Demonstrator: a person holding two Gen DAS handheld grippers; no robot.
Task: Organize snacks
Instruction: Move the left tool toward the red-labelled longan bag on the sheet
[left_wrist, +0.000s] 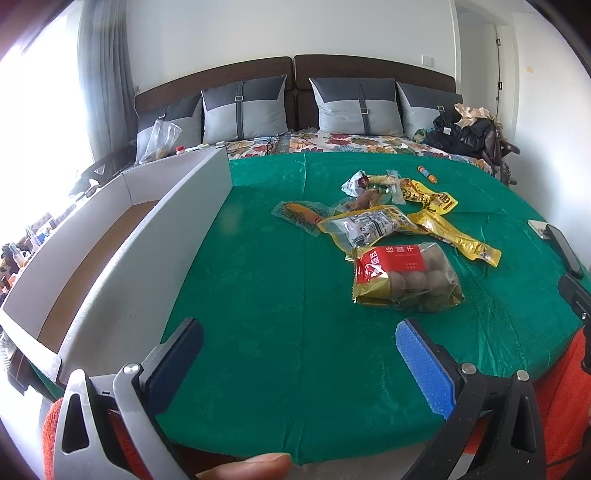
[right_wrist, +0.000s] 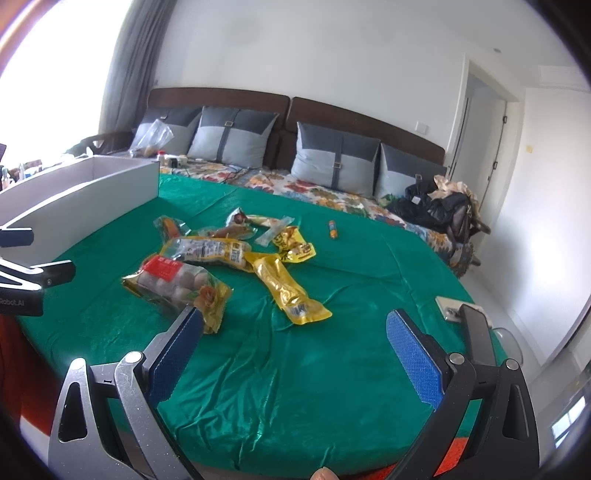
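A: How much of the sorting can be judged done?

B: None, as far as can be seen. The snacks (left_wrist: 391, 225) are heaped on the green cloth (left_wrist: 266, 288), ahead of the left claw (left_wrist: 299, 350) and to its right. Nearest its right finger lies the red-labelled bag (left_wrist: 402, 277); beyond that a grey-and-yellow pack (left_wrist: 369, 225), two yellow packs (left_wrist: 458, 236), a sausage in clear wrap (left_wrist: 303, 214) and some small wrapped pieces (left_wrist: 365, 184). A small orange tube (left_wrist: 427, 174) is set apart, farthest ahead.

A: And the box?

B: The white box (left_wrist: 147, 236) is stood along the left claw's left side, well apart from the heap. What is shown of its floor is bare, though part of the inside is hidden by its wall.

A: The claws?

B: Both are held spread with nothing between the pads. From the right claw (right_wrist: 295, 328), the same bag (right_wrist: 177, 284) is found just past its left finger, a yellow pack (right_wrist: 291, 291) straight ahead, the tube (right_wrist: 333, 229) far ahead, and the box (right_wrist: 92, 192) far to the left. A phone (right_wrist: 476, 332) is seen beside its right finger.

A: So what is left?

B: Every pack, it would seem; each is yet to be gripped and carried to the box. The red-labelled bag is judged the easiest first pick, being nearest both claws.
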